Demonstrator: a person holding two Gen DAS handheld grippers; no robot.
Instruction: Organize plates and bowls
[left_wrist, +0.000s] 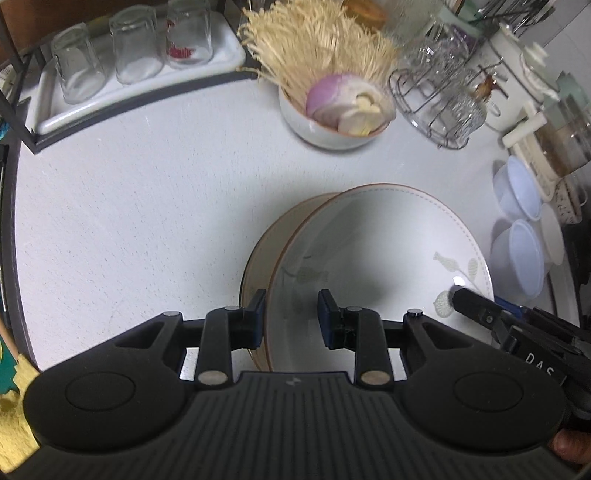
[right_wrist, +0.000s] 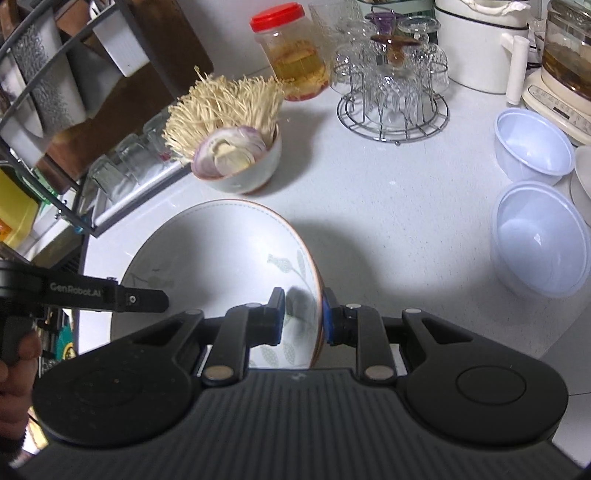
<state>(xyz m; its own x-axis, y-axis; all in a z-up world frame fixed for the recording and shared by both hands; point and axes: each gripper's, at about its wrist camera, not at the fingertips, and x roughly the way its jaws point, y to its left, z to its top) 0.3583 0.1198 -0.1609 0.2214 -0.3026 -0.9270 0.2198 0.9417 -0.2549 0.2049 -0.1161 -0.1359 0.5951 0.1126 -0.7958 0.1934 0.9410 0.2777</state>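
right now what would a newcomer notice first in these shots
The big white bowl with a leaf print, tilted above the counter, with the left hand-held gripper and right hand-held gripper each astride its rim. Behind it, a small bowl heaped with enoki mushrooms and sliced onion.

On your white counter: one red-lidded jar beside a wire rack of upturned glasses. At the left you have a white tray holding three upturned tumblers. A white appliance stands at the back.
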